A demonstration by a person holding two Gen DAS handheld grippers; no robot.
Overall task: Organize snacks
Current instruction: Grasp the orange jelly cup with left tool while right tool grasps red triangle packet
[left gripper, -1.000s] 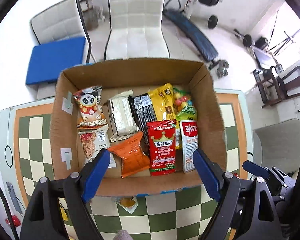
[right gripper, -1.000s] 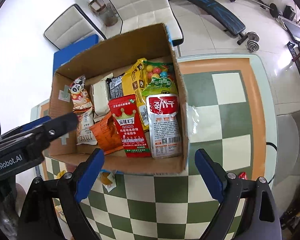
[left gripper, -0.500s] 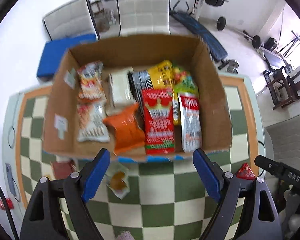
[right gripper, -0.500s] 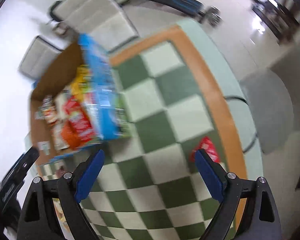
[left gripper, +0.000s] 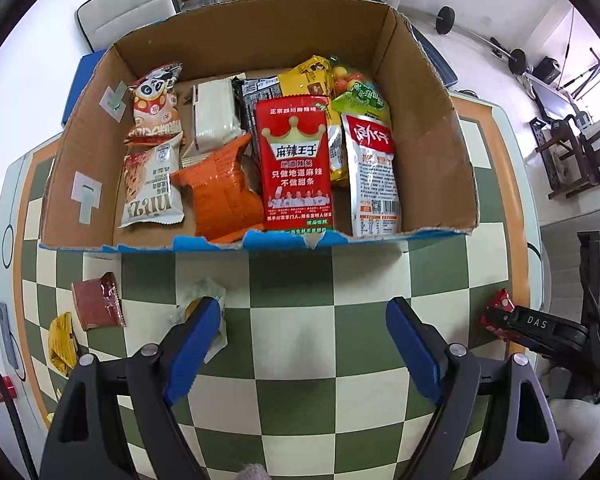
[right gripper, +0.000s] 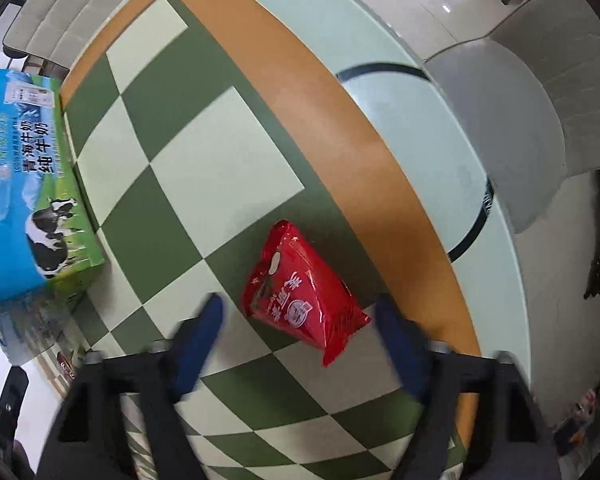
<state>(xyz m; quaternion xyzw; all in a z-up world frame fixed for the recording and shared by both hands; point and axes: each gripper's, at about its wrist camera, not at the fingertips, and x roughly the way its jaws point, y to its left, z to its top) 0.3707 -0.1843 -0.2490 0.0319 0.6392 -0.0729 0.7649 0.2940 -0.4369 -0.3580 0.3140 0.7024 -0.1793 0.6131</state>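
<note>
One red snack packet [right gripper: 303, 289] lies flat on the checkered table [right gripper: 204, 148], between the spread, empty fingers of the right gripper [right gripper: 298, 314]. Left gripper [left gripper: 305, 320], also spread and empty, hovers before the cardboard box [left gripper: 436, 128].

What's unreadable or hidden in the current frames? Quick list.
- Left wrist view: pale packet is partly covered by the left hand-held gripper finger; its contents are unclear.
- Left wrist view: red packet is partly behind the right hand-held gripper's body.
- Left wrist view: lower snacks in the cardboard box are hidden by the packs on top.
- Right wrist view: right hand-held gripper fingers are motion-blurred; the box interior is out of view.
</note>
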